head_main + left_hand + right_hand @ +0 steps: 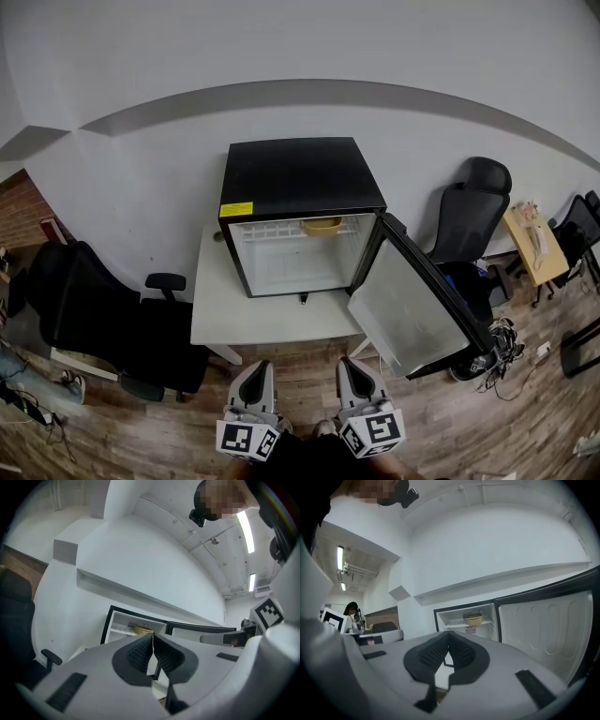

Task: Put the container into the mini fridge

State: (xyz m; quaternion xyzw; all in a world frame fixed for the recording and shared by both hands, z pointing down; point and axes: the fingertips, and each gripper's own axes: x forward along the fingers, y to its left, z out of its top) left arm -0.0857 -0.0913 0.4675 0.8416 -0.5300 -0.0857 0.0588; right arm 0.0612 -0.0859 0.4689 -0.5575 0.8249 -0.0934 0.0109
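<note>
The black mini fridge (300, 211) stands on a low white table (220, 314) with its door (412, 305) swung open to the right. A yellow container (322, 225) sits on the fridge's upper shelf; it also shows as the container (474, 619) and the container (142, 630) in the two gripper views. My left gripper (255, 373) and right gripper (352, 371) hang side by side in front of the table, well back from the fridge. Both have their jaws shut together with nothing between them.
A black office chair (103, 323) stands left of the table and another chair (473, 211) to the right of the fridge. A small wooden table (532, 246) is at far right. Cables (502, 356) lie on the wooden floor by the open door.
</note>
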